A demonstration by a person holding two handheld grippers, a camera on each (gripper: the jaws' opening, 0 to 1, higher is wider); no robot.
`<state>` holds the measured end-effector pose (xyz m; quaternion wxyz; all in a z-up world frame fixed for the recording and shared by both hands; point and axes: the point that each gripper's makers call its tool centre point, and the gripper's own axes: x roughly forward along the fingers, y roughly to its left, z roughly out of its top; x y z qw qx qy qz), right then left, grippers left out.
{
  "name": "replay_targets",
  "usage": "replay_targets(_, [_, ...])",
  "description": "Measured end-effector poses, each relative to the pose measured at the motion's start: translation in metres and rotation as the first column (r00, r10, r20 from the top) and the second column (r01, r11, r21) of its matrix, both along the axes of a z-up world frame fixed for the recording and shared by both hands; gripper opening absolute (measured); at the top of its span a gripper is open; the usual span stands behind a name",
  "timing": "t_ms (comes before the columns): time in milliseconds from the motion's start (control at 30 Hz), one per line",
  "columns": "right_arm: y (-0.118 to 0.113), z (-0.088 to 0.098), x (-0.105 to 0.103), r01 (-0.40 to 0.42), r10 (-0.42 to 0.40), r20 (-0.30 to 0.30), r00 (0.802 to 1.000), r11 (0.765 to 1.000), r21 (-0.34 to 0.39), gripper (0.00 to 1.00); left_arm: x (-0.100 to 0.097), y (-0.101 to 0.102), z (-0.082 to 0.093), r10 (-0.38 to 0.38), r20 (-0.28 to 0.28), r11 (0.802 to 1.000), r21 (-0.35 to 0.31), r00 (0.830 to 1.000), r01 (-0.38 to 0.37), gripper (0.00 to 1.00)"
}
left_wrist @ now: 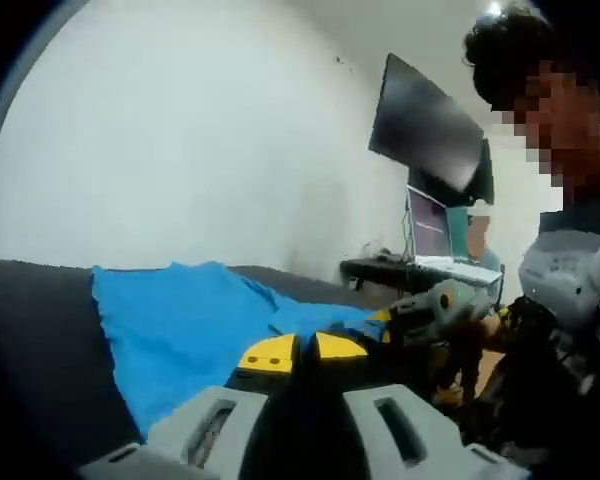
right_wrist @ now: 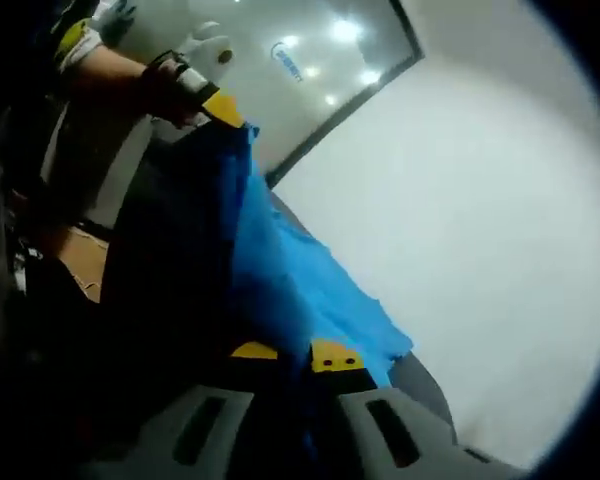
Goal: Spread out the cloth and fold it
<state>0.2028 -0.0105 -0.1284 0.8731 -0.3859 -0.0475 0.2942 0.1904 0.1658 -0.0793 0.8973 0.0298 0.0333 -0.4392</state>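
Observation:
A blue cloth (left_wrist: 190,320) lies spread over a dark grey cushioned surface (left_wrist: 40,360) in the left gripper view. Its near edge runs into my left gripper (left_wrist: 302,350), whose yellow-tipped jaws are pinched together on it. My right gripper (left_wrist: 395,318) comes in from the right, holding another part of that edge. In the right gripper view the blue cloth (right_wrist: 280,270) stretches as a taut band from my right gripper (right_wrist: 295,352), shut on it, up to my left gripper (right_wrist: 225,108) at the top left.
A person (left_wrist: 570,290) stands close on the right. Behind are a black desk (left_wrist: 380,270) with an open laptop (left_wrist: 435,235) and a dark monitor (left_wrist: 425,125). A white wall (left_wrist: 200,150) backs the cushioned surface. Brown flooring (right_wrist: 80,260) shows beside it.

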Motion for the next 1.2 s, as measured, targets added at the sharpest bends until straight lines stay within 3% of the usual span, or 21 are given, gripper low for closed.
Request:
replay_targets(133, [-0.003,0.0,-0.013,-0.079,0.091,-0.088,0.992,0.989,0.126,0.04,-0.004,0.007,-0.031,-0.026,0.012,0.986,0.163,1.0,0.024,0.33])
replay_targets(200, [-0.007,0.005,-0.017,-0.103,0.123,-0.097,0.988,0.976,0.191,0.04,-0.011,0.004,-0.045,-0.087,0.021,0.961,0.266,0.996,0.078,0.4])
replay_targets(300, [-0.014,0.01,-0.019,-0.106,0.149,-0.14,0.979,0.955,0.278,0.04,-0.018,0.002,-0.054,-0.147,0.057,0.929,0.351,0.988,0.118,0.47])
replay_targets(400, [-0.015,0.015,-0.022,-0.127,0.191,-0.16,0.968,0.932,0.34,0.03,-0.012,0.006,-0.058,-0.119,0.085,0.931,0.357,0.989,0.081,0.46])
replay_targets(433, [-0.016,0.016,-0.021,-0.128,0.192,-0.16,0.968,0.931,0.342,0.03,-0.009,0.008,-0.06,-0.109,0.098,0.926,0.372,0.989,0.065,0.45])
replay_targets(467, [-0.016,0.016,-0.021,-0.128,0.192,-0.16,0.968,0.932,0.34,0.03,-0.009,0.007,-0.057,-0.109,0.106,0.938,0.34,0.988,0.067,0.45])
replay_targets(600, [-0.017,0.015,-0.022,-0.139,0.191,-0.148,0.97,0.943,0.304,0.03,-0.008,0.011,-0.057,-0.107,0.119,0.934,0.354,0.987,0.058,0.35])
replay_targets(700, [-0.022,0.013,-0.022,-0.128,0.164,-0.123,0.979,0.958,0.258,0.06,-0.003,0.019,-0.059,-0.088,0.14,0.928,0.371,0.986,0.03,0.28])
replay_targets(800, [-0.035,-0.001,-0.013,-0.076,0.084,-0.097,0.992,0.994,0.085,0.14,0.0,0.019,-0.057,-0.091,0.168,0.93,0.368,0.982,0.023,0.28])
replay_targets(833, [-0.038,-0.004,-0.011,-0.062,0.067,-0.095,0.993,0.996,0.056,0.14,0.0,0.019,-0.057,-0.093,0.179,0.93,0.368,0.979,0.021,0.28])
replay_targets(900, [-0.037,0.002,-0.008,-0.069,0.079,-0.093,0.993,0.992,0.104,0.16,0.001,0.021,-0.055,-0.102,0.196,0.93,0.366,0.975,0.024,0.3])
replay_targets(933, [-0.039,-0.001,-0.008,-0.051,0.068,-0.142,0.988,0.991,0.124,0.17,0.002,0.022,-0.055,-0.102,0.196,0.931,0.364,0.975,0.024,0.3])
replay_targets(1000, [-0.042,-0.001,-0.006,-0.044,0.068,-0.174,0.982,0.989,0.139,0.17,0.004,0.026,-0.055,-0.089,0.18,0.939,0.344,0.98,0.022,0.3])
replay_targets(1033, [-0.041,-0.003,-0.007,-0.049,0.08,-0.198,0.977,0.986,0.157,0.15,0.005,0.026,-0.057,-0.076,0.158,0.948,0.317,0.985,0.022,0.3])
replay_targets(1100, [-0.036,-0.014,-0.009,-0.042,0.111,-0.308,0.945,0.975,0.22,0.03,0.005,0.023,-0.06,-0.086,0.115,0.958,0.281,0.99,0.051,0.26])
replay_targets(1167, [-0.037,-0.012,-0.003,-0.041,0.11,-0.298,0.948,0.972,0.23,0.01,0.007,0.023,-0.061,-0.084,0.109,0.96,0.276,0.991,0.051,0.21])
replay_targets(1200, [-0.036,-0.013,-0.003,-0.032,0.122,-0.326,0.938,0.963,0.268,0.01,0.007,0.022,-0.06,-0.087,0.131,0.959,0.28,0.988,0.048,0.19])
